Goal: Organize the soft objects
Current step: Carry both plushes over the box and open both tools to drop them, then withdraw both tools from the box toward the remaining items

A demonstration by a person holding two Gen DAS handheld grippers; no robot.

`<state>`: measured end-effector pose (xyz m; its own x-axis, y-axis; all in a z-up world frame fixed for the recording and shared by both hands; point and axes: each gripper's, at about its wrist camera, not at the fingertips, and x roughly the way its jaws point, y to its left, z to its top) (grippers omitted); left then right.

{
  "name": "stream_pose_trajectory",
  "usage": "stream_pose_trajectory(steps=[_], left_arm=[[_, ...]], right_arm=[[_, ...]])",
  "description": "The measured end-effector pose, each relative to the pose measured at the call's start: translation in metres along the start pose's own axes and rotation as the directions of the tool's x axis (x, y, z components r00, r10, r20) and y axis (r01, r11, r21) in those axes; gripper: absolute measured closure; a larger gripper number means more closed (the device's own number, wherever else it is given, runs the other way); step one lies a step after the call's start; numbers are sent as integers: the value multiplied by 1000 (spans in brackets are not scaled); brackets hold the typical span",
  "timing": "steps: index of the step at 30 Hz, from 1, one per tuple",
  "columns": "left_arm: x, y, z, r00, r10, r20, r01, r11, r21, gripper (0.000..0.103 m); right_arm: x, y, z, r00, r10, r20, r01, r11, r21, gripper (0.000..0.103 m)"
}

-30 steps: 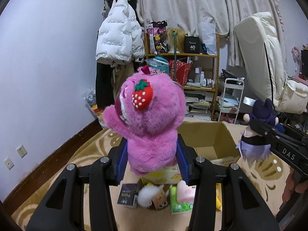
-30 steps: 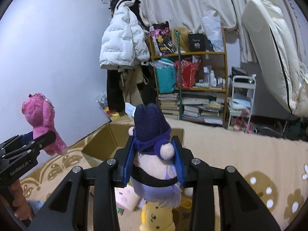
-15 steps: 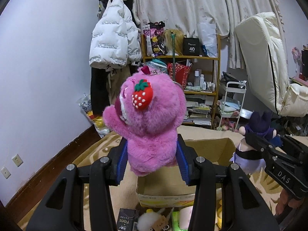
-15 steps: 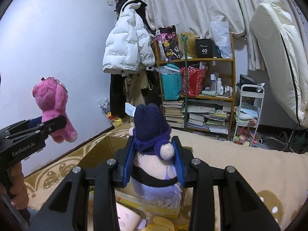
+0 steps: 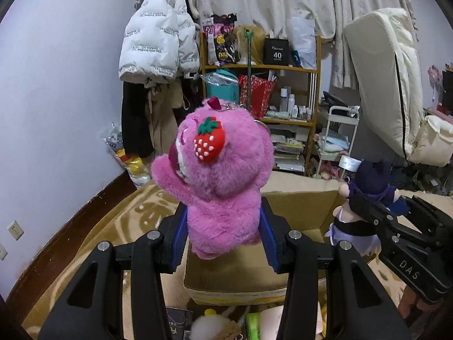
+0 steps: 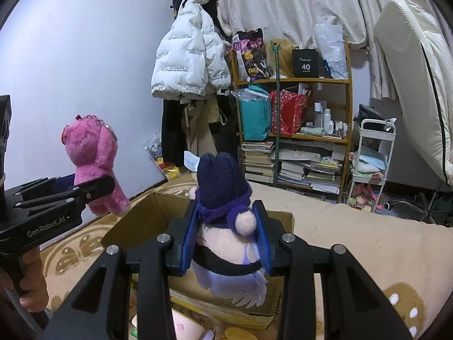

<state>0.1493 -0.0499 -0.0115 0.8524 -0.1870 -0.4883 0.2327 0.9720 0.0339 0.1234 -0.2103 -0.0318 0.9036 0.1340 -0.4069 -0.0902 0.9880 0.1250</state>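
Observation:
My left gripper [image 5: 223, 235] is shut on a pink plush bear [image 5: 223, 181] with a strawberry on its head, held above the near edge of an open cardboard box [image 5: 300, 206]. My right gripper [image 6: 225, 236] is shut on a purple-hooded doll [image 6: 226, 209] and holds it over the same box [image 6: 141, 221]. The bear [image 6: 93, 158] and left gripper [image 6: 85, 189] show at the left of the right wrist view. The doll [image 5: 365, 195] and right gripper [image 5: 376, 212] show at the right of the left wrist view.
Small items lie on the patterned carpet [image 5: 113, 226] in front of the box: a white pompom [image 5: 209, 323], a green pack [image 5: 254, 325], a black packet [image 5: 175, 323]. A cluttered shelf [image 6: 294, 130], a hanging white jacket [image 6: 187, 59] and a white cart [image 6: 371, 164] stand behind.
Both grippers have moved forward with their toys, so the box now lies right under and ahead of them. Both stay shut.

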Motion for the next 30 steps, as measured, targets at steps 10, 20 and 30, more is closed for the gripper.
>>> stream_pose_trajectory(steps=[10, 20, 30], left_arm=[[30, -9, -19, 993, -4, -122, 8, 1000, 26, 58], [44, -9, -28, 981, -3, -196, 7, 1000, 17, 51], [23, 5, -26, 982, 22, -187, -25, 1000, -12, 15]], right_arm=[[14, -13, -15, 998, 41, -51, -38, 998, 51, 63], [18, -20, -24, 994, 76, -80, -69, 994, 87, 62], [-2, -17, -19, 996, 63, -56, -58, 995, 84, 28]])
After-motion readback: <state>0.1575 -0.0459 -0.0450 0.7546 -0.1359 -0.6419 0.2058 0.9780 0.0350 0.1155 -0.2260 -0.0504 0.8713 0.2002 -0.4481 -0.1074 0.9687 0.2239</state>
